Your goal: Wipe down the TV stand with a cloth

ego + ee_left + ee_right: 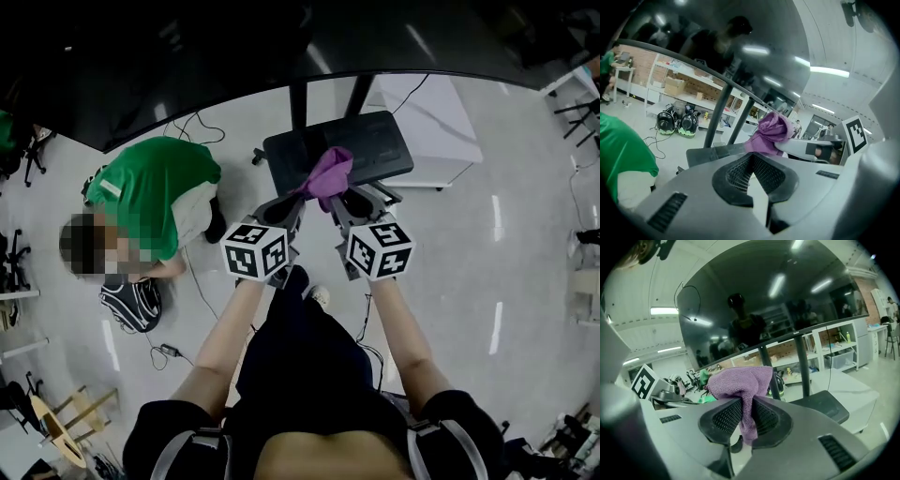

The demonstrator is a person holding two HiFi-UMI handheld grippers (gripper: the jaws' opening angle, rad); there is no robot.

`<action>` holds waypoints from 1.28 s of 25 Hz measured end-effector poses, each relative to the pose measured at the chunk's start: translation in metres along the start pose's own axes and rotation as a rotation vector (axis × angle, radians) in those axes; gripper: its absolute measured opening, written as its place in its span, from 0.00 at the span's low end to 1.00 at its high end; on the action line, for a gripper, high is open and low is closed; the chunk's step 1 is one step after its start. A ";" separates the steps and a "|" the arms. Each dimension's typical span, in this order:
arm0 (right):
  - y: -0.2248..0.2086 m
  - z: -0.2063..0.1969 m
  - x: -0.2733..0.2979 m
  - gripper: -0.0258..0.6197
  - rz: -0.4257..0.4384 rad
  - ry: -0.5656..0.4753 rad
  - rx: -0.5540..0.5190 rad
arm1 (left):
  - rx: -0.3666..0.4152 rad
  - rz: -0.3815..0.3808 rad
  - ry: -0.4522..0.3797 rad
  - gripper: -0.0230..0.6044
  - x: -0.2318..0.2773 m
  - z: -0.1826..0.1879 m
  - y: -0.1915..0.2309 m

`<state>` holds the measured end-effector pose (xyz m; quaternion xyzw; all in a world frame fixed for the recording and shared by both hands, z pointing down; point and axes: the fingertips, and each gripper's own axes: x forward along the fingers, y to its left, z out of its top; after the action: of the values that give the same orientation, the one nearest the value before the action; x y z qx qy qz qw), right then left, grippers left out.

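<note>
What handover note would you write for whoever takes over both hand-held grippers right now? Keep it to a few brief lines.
Left hand-held gripper: shut, nothing between the jaws, close beside the right one.
Right hand-held gripper: shut on the purple cloth.
The cloth is held above the black base of the TV stand, apparently not touching it.
Done: cloth in grip.
Left: wipe the stand.

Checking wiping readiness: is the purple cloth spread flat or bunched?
Bunched: the cloth puffs up, pinched between the jaws of the right gripper.
</note>
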<state>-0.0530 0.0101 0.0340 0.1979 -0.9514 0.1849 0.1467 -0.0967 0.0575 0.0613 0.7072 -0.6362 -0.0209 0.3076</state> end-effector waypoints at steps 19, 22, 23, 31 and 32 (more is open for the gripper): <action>-0.028 0.081 0.158 0.15 -0.079 -0.034 -0.421 | -0.013 0.059 -0.104 0.05 0.069 0.089 0.105; -0.028 0.084 0.180 0.15 -0.085 -0.027 -0.503 | -0.020 0.067 -0.121 0.05 0.078 0.096 0.118; -0.029 0.085 0.187 0.15 -0.090 -0.027 -0.530 | -0.011 0.072 -0.125 0.05 0.081 0.099 0.124; -0.048 0.095 0.229 0.15 -0.157 -0.033 -0.753 | 0.030 0.088 -0.163 0.05 0.106 0.113 0.157; -0.049 0.097 0.233 0.15 -0.164 -0.036 -0.776 | 0.038 0.089 -0.168 0.05 0.109 0.114 0.161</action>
<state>-0.2560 -0.1468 0.0446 0.2065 -0.9340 -0.2043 0.2080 -0.2669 -0.0889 0.0824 0.6796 -0.6910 -0.0542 0.2402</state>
